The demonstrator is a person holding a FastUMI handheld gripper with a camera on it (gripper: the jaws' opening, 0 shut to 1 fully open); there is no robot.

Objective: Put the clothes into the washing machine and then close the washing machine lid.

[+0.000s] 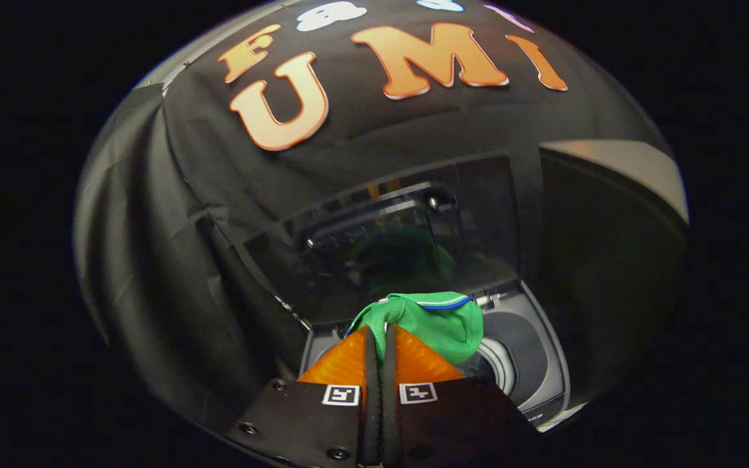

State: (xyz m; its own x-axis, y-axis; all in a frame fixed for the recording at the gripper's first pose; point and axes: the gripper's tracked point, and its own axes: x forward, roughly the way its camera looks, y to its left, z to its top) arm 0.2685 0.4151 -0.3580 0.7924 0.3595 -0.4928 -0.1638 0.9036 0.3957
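Gripper (380,331) fingers pinched on soft, light green knit garment (443,322), held above open grey top-load washing machine (537,364); limp, bunched fold gripped.

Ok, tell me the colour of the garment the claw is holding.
Bright green with a blue-and-white trimmed edge; the garment shows best in the gripper view, pinched in the claw.

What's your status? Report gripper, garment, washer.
Gripper shut on green garment. Garment hangs above open washer, drum below. Lid raised, nothing in the way.
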